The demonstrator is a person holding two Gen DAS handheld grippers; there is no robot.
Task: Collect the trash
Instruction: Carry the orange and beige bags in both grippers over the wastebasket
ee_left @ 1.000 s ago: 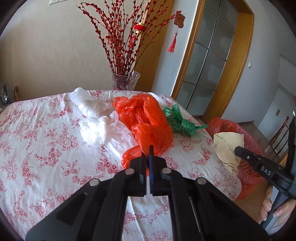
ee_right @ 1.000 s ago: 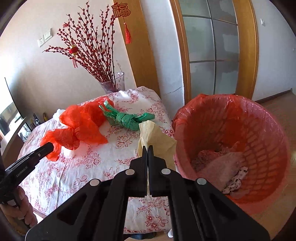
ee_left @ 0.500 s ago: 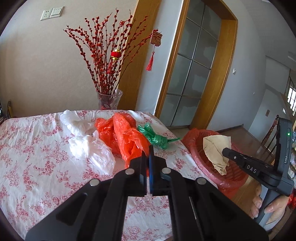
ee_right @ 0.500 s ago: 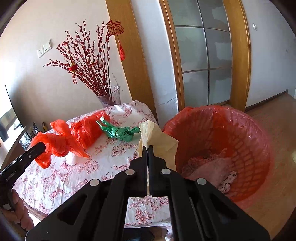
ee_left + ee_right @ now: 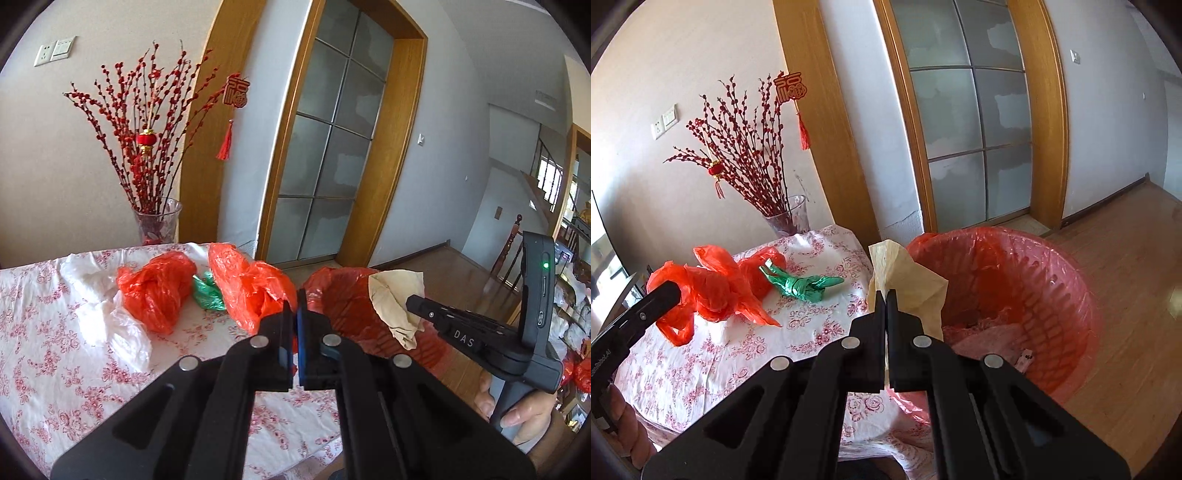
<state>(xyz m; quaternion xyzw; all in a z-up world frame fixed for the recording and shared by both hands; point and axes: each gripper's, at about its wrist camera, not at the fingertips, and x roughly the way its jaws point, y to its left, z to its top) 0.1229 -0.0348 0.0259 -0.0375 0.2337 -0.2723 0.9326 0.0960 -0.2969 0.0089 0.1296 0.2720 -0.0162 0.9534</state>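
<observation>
My left gripper is shut on a red plastic bag and holds it above the table's right edge; the same bag shows in the right wrist view. My right gripper is shut on a crumpled tan paper held at the rim of the red-lined trash basket. The left wrist view shows that paper over the basket. A second red bag, a green bag and a white bag lie on the table.
The table has a white cloth with red flowers. A glass vase of red branches stands at its far edge. A glass door in a wooden frame is behind. Wooden floor lies right of the basket.
My left gripper has lifted the red bag off the table and carried it right toward the basket. My right gripper has kept the tan paper at the basket's rim, moving slightly nearer.
</observation>
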